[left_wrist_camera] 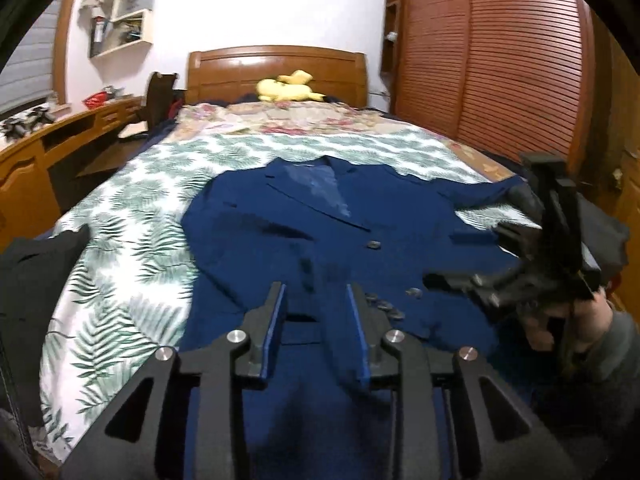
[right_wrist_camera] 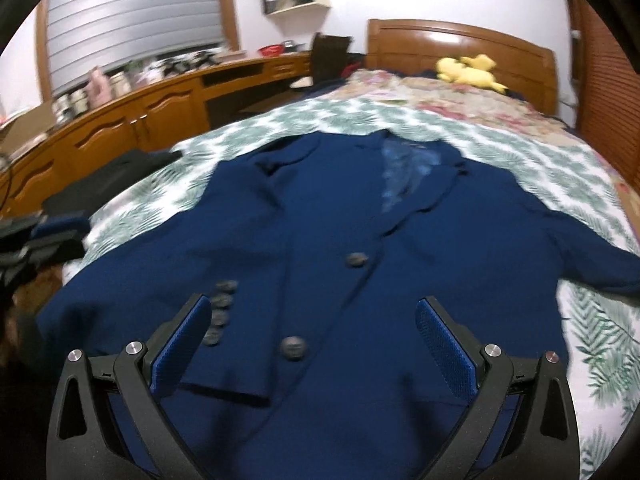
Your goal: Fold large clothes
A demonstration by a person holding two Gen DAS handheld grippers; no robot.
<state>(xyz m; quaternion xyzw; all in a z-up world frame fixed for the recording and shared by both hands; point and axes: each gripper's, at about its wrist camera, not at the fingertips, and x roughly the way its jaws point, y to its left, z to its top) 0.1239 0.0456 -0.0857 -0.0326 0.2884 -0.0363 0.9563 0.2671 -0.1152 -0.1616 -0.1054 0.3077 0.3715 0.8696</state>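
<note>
Garment position: the navy-blue buttoned suit jacket (left_wrist_camera: 304, 216) lies flat, front up, on the leaf-print bedspread (left_wrist_camera: 132, 208). The left gripper (left_wrist_camera: 316, 304) hovers over its lower hem, fingers moderately parted, gripping nothing. The right gripper (right_wrist_camera: 314, 320) hangs above the jacket front, fingers spread wide.

The blue jacket's (right_wrist_camera: 320, 240) hem ran under the right tool (right_wrist_camera: 314, 334) and off the bottom edge. In the left wrist view the right tool (left_wrist_camera: 540, 264) was motion-blurred (its jaws unreadable). Shelf clutter (left_wrist_camera: 120, 20) was too small to identify.
</note>
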